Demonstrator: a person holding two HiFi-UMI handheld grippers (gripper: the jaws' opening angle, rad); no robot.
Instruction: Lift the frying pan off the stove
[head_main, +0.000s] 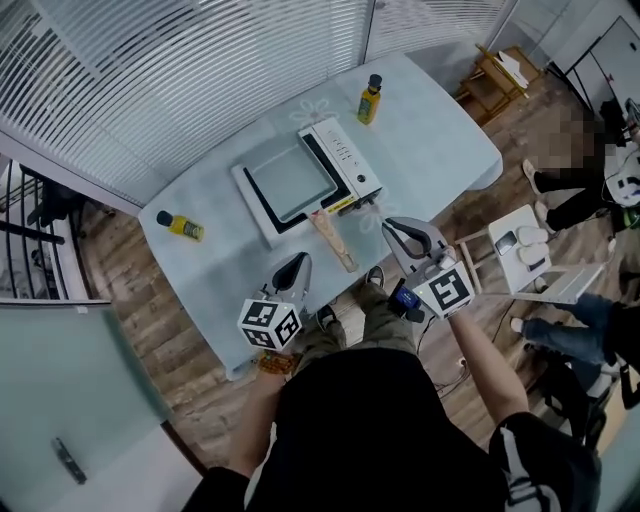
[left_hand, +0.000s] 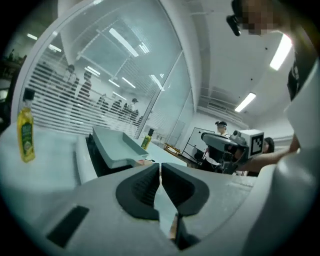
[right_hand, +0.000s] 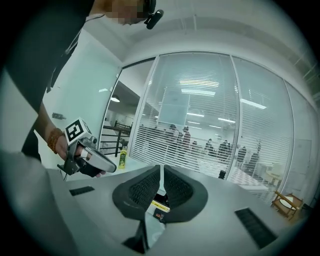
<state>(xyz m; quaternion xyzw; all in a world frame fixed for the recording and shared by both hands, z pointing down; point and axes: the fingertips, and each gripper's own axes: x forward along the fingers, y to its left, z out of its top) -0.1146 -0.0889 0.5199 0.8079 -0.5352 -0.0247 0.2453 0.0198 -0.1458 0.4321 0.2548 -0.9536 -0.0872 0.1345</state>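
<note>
pale table (head_main: 440, 150), frying pan (head_main: 290, 182) apparently on stove (head_main: 345, 155), handle (head_main: 333, 240) toward the person (head_main: 370, 430), both jaws clenched empty

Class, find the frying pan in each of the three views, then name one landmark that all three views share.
Head view: the frying pan is upper centre, on the stove, with its wooden handle toward the person.
Left gripper view: the pan is left of centre, just above the shut fingers.
Right gripper view: no pan can be made out; only a strip of stove shows below the fingers.
Shared landmark: the yellow bottle left of the stove.
</note>
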